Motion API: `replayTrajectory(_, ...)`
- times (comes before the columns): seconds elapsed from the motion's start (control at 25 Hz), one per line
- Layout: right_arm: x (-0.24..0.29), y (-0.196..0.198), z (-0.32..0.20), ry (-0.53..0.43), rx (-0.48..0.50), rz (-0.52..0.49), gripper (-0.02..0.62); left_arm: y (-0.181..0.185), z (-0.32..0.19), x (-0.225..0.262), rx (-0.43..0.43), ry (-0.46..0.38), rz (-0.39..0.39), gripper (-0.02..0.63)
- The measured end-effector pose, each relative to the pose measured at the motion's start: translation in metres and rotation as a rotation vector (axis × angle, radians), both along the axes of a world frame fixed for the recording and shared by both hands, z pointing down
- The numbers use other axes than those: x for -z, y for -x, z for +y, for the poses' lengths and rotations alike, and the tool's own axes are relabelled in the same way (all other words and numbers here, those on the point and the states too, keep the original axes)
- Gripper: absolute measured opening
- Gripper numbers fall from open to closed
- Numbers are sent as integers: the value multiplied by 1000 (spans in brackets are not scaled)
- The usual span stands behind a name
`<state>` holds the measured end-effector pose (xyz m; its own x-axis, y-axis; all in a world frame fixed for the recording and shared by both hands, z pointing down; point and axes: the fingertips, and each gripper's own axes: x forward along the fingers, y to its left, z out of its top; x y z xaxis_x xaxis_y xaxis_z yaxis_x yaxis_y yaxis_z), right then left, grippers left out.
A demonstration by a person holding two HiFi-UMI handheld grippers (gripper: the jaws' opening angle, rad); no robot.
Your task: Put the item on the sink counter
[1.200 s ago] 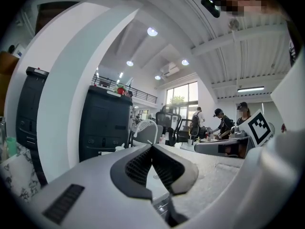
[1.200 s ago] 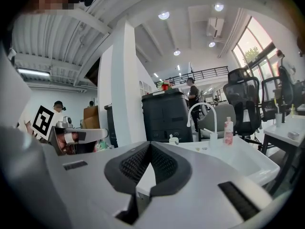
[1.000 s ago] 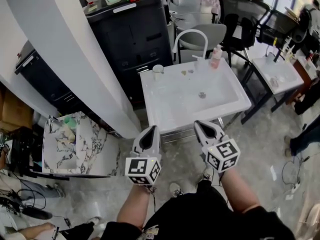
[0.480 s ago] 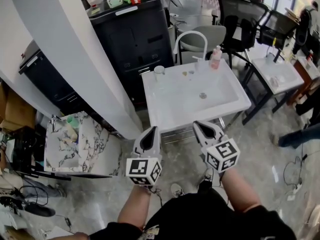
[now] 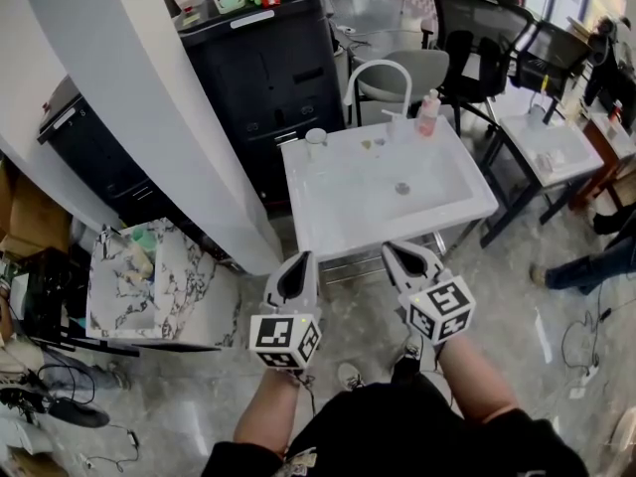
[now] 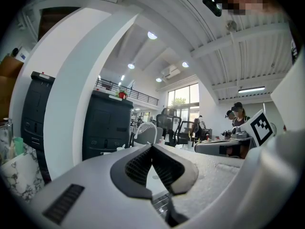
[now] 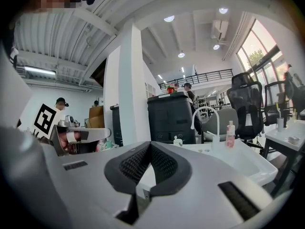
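White sink table [image 5: 310, 229] straight ahead, basin in centre. Faucet [image 5: 379, 62] and pink bottle [image 5: 428, 114] on rear rim, cup [image 5: 315, 143] at rear-left corner. L tongs [image 5: 301, 258] fully closed, pads in contact, nothing held. R tongs [image 5: 397, 249] likewise closed and empty. Both held side by side near front edge of sink table, not touching it. Item for placement: cannot tell which; none in either of the 2 tongs. Marble-pattern side table [image 5: 189, 306] at left, w/ green obj. [image 5: 144, 238] on top.
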<state>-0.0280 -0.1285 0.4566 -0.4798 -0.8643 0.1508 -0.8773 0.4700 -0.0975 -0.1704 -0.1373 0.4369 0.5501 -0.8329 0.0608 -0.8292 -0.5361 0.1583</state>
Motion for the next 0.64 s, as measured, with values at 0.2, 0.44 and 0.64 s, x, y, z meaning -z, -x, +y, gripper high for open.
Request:
replayTrajectory(0.2,-1,-3,-1,-2,-2,-2,-3,-2,-1,0,1,0,-5,3)
replayTrajectory(0.44,1,-5,-2,-1,-5,-9,-3,-4,-2,2,2,-4,-6,3)
replayTrajectory(0.64,1,-6,-5,1,-9,-8,-3,-3,-4,4,0,-4,-5,3)
